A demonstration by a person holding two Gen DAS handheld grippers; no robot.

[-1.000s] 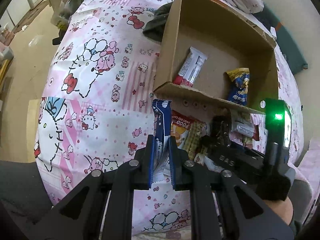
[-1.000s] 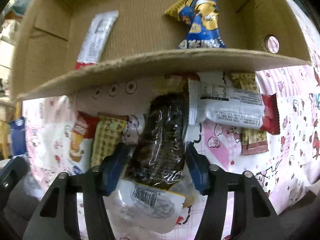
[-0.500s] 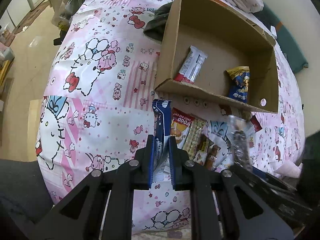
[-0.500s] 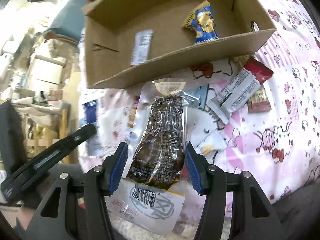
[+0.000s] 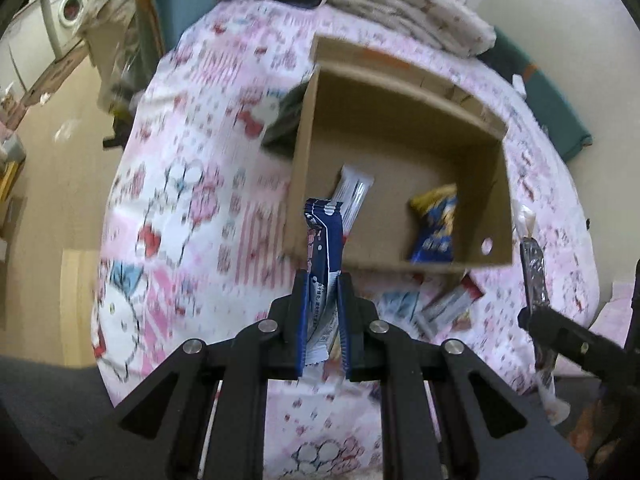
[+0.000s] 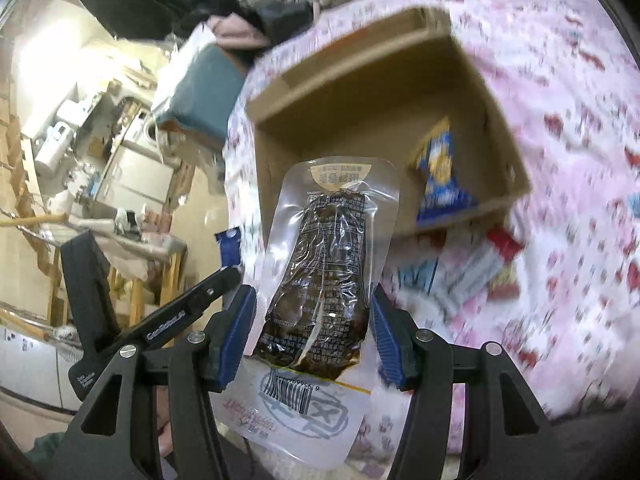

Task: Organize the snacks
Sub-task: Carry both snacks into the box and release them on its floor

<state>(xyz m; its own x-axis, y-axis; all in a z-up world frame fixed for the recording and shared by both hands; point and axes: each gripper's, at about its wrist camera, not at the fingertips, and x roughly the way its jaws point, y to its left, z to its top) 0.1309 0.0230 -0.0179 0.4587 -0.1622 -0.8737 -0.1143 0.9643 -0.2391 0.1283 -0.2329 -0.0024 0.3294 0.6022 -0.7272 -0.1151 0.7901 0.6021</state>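
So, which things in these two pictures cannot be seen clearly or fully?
- Left wrist view: the loose snacks below the cardboard box are motion-blurred; kinds unreadable.
- Left wrist view: the white bar in the box is partly hidden by the blue packet in the left gripper.
- Right wrist view: the clear pouch in the right gripper covers part of the box floor.

Motion blur smears the bedspread [image 5: 192,208] print left of the left tongs [image 5: 323,320] and the loose packets [image 6: 472,276] right of the right tongs [image 6: 312,320]. The brown pouch [image 6: 320,276] hides part of the box [image 6: 360,92] floor; its print is unreadable.
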